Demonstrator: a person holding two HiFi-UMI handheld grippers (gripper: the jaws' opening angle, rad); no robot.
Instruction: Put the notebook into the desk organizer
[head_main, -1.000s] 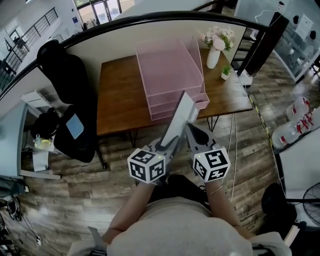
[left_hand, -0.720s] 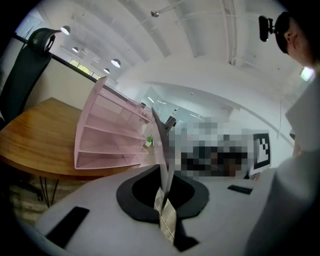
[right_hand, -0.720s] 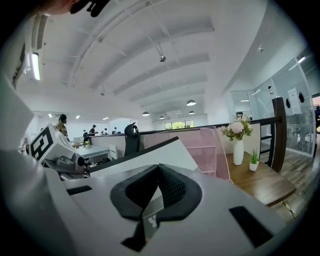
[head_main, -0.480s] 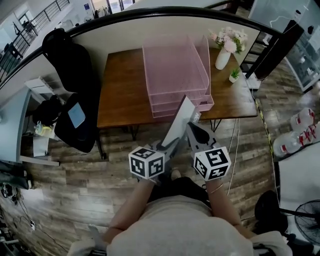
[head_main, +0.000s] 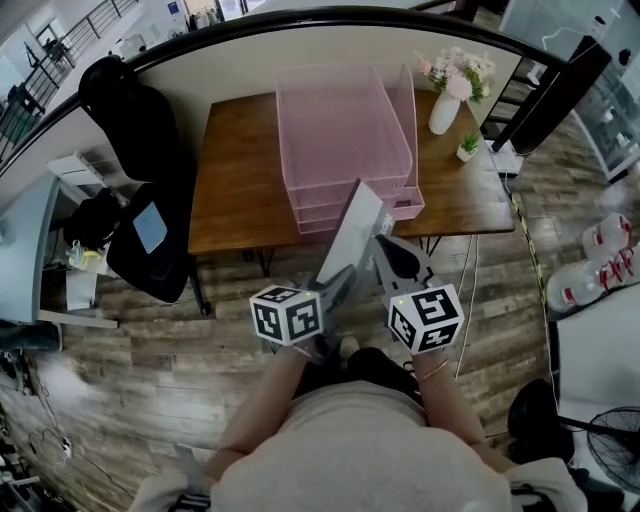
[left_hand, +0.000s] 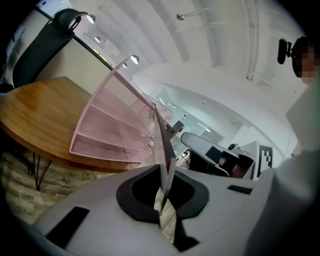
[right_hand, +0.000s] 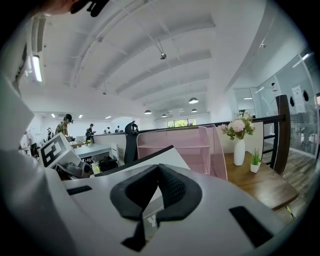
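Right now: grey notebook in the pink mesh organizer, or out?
Out. Grey notebook, clamped in left hand-held gripper, hangs short of pink mesh organizer.

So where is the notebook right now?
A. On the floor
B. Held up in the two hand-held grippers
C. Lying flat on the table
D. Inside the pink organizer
B: the notebook is pinched in the left hand-held gripper and the right hand-held gripper, tilted up on the near side of the table, not yet inside the pink organizer.
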